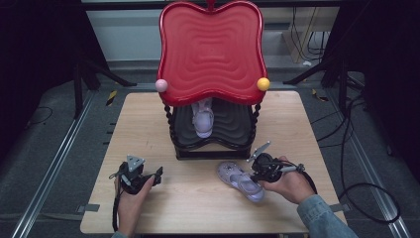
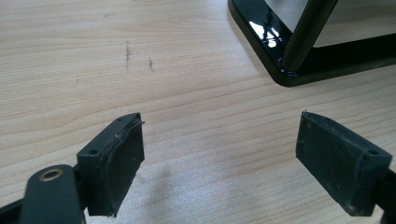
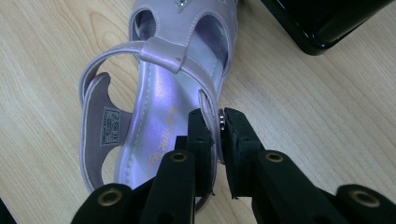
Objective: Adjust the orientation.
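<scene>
One sandal (image 3: 159, 93), insole script unreadable, pinched by right tool (image 3: 218, 128).

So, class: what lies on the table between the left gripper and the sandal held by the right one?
Nothing: in the high view, bare wooden table separates the open left gripper from the lilac sandal that the right gripper clamps.

The high view looks forward and down from above the table's (image 1: 148, 124) near edge, far enough back to take in all four edges and the floor beyond. The left gripper view sits close over the wood by the near-left part, facing the black base corner of the red-topped shelf stand (image 2: 280, 70), which the high view shares. The right gripper view looks down very close near the near-right edge onto the lilac sandal (image 3: 163, 93), also in the high view.
</scene>
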Available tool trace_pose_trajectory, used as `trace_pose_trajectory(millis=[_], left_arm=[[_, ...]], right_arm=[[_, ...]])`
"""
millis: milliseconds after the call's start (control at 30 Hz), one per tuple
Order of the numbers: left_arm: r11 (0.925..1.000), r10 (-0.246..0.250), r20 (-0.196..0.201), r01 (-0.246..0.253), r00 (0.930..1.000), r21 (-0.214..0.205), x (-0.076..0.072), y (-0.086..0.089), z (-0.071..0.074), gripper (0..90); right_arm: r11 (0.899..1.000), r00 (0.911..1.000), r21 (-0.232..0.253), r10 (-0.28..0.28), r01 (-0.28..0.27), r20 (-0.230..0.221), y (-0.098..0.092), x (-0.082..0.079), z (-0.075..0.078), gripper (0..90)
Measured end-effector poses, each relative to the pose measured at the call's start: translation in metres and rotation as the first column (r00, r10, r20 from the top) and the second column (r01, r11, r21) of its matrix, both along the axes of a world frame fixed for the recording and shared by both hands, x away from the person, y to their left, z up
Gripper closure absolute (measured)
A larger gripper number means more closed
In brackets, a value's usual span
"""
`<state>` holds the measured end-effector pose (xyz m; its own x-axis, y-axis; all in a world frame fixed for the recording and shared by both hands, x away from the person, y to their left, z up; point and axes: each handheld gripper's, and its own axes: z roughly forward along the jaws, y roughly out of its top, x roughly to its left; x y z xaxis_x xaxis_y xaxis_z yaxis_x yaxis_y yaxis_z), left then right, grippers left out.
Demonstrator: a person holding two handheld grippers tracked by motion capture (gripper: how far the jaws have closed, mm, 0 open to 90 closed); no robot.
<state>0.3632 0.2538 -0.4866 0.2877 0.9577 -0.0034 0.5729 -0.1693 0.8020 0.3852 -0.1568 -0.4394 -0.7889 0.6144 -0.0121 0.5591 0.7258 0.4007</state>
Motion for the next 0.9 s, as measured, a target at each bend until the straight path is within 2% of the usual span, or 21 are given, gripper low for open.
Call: trace_pose_trajectory(millis=[100, 300, 433, 500, 533, 667, 900], left_arm=[[1.0000, -0.004, -0.005, 0.004, 1.0000, 0.005, 0.000, -0.001, -0.001, 14.0], [0.9999, -0.007, -0.014, 0.007, 0.9999, 0.008, 0.001, -0.001, -0.003, 13.3], [1.0000, -0.004, -0.020, 0.004, 0.9998, 0.009, 0.001, 0.000, -0.004, 13.0], [1.0000, -0.005, -0.019, 0.005, 0.9998, 0.007, 0.001, 0.000, -0.004, 12.9], [1.0000, -0.007, -0.019, 0.007, 0.9998, 0.007, 0.001, -0.001, -0.004, 12.8], [0.9998, -0.014, -0.020, 0.014, 0.9997, 0.014, 0.001, -0.003, -0.004, 12.7], [0.9999, -0.010, -0.006, 0.010, 0.9999, 0.013, 0.002, -0.002, -0.004, 11.3]], right_arm=[[1.000, 0.9999, -0.017, -0.011, 0.011, -0.010, 0.000, -0.001, -0.004, 80.1], [0.999, 0.9991, 0.004, -0.039, 0.039, -0.016, -0.005, -0.002, -0.009, 73.4], [0.997, 0.9970, 0.038, -0.073, 0.072, 0.023, -0.009, -0.008, 0.003, 60.8], [0.996, 0.9965, 0.042, -0.076, 0.074, 0.037, -0.010, -0.011, 0.007, 59.9], [0.995, 0.9956, 0.063, -0.081, 0.078, 0.048, -0.010, -0.016, 0.015, 58.8], [0.994, 0.9947, 0.088, -0.075, 0.068, 0.071, -0.009, -0.027, 0.028, 56.1], [0.992, 0.9970, 0.114, -0.055, 0.048, 0.054, -0.003, -0.042, 0.029, 57.0]])
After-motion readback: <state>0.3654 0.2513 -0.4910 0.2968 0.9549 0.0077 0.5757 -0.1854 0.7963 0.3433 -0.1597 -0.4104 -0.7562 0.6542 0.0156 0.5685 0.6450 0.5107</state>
